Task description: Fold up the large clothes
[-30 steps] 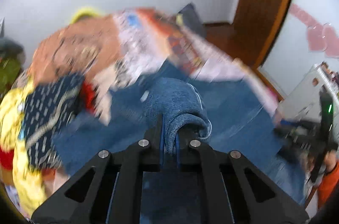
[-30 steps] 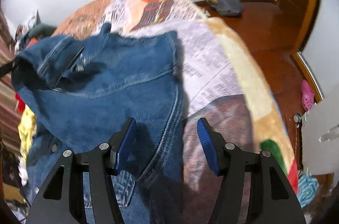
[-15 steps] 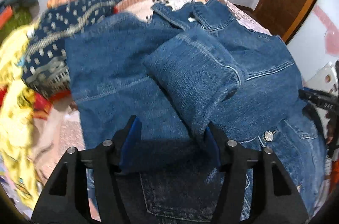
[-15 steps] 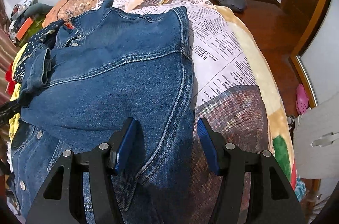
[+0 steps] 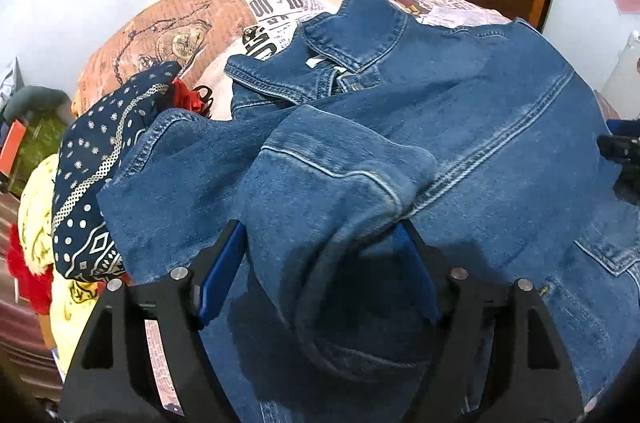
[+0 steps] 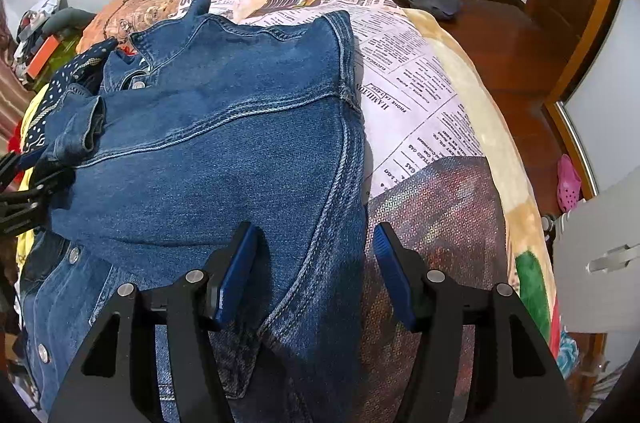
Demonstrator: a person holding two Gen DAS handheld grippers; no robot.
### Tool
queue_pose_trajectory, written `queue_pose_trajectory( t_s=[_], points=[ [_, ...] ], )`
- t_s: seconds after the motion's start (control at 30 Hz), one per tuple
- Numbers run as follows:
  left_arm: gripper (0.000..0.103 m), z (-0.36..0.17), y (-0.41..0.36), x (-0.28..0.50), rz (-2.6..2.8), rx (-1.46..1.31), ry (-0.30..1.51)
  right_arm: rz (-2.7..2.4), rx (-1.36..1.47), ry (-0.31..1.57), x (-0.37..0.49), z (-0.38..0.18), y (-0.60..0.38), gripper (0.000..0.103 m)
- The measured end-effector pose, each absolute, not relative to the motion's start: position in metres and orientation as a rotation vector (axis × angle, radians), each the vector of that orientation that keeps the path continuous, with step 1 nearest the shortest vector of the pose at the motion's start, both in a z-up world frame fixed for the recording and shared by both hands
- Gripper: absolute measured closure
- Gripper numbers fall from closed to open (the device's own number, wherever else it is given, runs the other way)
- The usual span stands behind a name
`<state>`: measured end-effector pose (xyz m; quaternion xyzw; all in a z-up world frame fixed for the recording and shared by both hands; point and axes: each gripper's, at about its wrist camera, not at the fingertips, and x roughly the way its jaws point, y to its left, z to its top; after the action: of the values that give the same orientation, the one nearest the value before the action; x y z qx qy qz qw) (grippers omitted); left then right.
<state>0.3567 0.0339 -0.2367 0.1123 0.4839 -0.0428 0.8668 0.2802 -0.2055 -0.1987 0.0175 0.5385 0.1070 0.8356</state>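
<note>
Denim jacket (image 5: 460, 127) lies flat on newsprint bedspread (image 6: 420, 91), L gripper (image 5: 320, 263) jaws just been opening w/ folded sleeve (image 5: 332, 191) loose between 2 pads, R gripper (image 6: 312, 271) jaws spread over jacket's side seam.

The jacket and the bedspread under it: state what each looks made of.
Jacket: blue denim, matte, faded in patches; twill weave, pale double topstitching and metal snap buttons show. Bedspread: probably plush fleece; fuzzy surface with a printed newspaper pattern.

Blue denim jacket (image 5: 460, 127), newsprint-patterned blanket (image 6: 420, 91)
</note>
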Motion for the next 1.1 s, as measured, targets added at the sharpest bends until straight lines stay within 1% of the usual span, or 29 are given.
queue_pose_trajectory(
  t_s=[0.17,0.33,0.5,0.7,0.8,0.9,1.1],
  points=[
    [0.03,-0.226,0.065,0.347,0.014,0.182,0.976,0.229,0.04,1.139,0.28,-0.2,-0.205,0.045],
    [0.03,-0.216,0.113,0.324,0.041,0.038,0.979,0.231,0.036,1.138,0.28,-0.201,-0.205,0.043],
    [0.03,-0.228,0.143,0.296,0.028,-0.114,1.024,0.227,0.03,1.136,0.279,-0.202,-0.203,0.041],
    [0.029,-0.252,0.177,0.275,0.138,-0.22,1.066,0.222,0.023,1.136,0.279,-0.202,-0.202,0.041],
    [0.029,-0.254,0.191,0.267,0.085,-0.319,1.076,0.219,0.019,1.138,0.279,-0.202,-0.201,0.04],
    [0.029,-0.242,0.197,0.267,0.087,-0.326,1.065,0.215,0.013,1.145,0.279,-0.2,-0.2,0.04],
    [0.029,-0.199,0.212,0.28,0.068,-0.298,0.968,0.232,0.011,1.117,0.284,-0.184,-0.201,0.04]
  ],
)
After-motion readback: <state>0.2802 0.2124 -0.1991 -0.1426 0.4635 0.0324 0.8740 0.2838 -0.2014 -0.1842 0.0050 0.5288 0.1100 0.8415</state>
